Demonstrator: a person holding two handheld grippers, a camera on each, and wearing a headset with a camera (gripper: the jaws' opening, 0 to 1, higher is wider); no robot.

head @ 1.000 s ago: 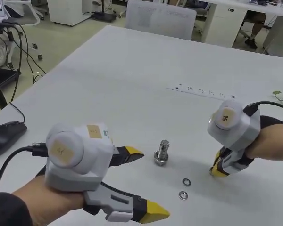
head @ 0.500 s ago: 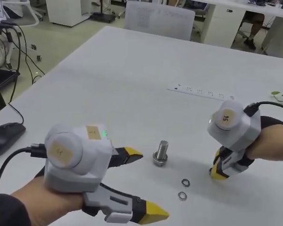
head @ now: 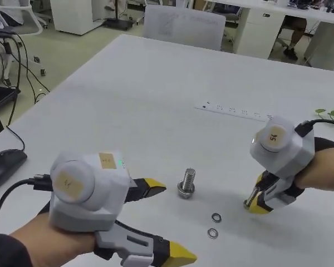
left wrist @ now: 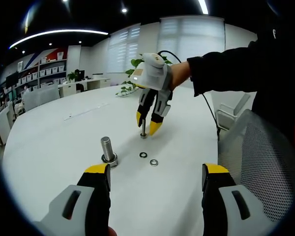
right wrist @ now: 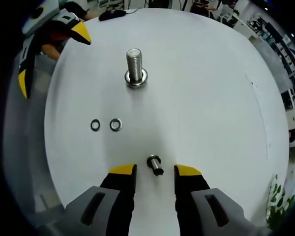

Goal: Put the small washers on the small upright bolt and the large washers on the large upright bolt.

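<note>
The large bolt (head: 186, 183) (left wrist: 106, 150) (right wrist: 134, 66) stands upright on the white table (head: 156, 100) with a ring at its base. Two small washers (head: 214, 225) (left wrist: 148, 158) (right wrist: 105, 125) lie flat, side by side, in front of it. The small bolt (head: 249, 196) (left wrist: 143, 129) (right wrist: 154, 163) stands between the fingers of my right gripper (head: 256, 203) (right wrist: 155, 170) (left wrist: 147, 124), which is open, with a gap on each side. My left gripper (head: 170, 221) (left wrist: 155, 169) (right wrist: 51, 56) is wide open and holds nothing, left of the large bolt.
A white power strip (head: 234, 111) lies farther back on the table. A black mouse (head: 3, 164) sits at the left edge, with cables beyond. A grey chair (head: 183, 25) stands at the far side. Plant leaves (head: 331, 111) reach in at the right.
My right gripper has risen and shifted slightly right, and the small bolt now shows at its fingertips. The left gripper, large bolt and washers have stayed put; the head camera tilted a little.
</note>
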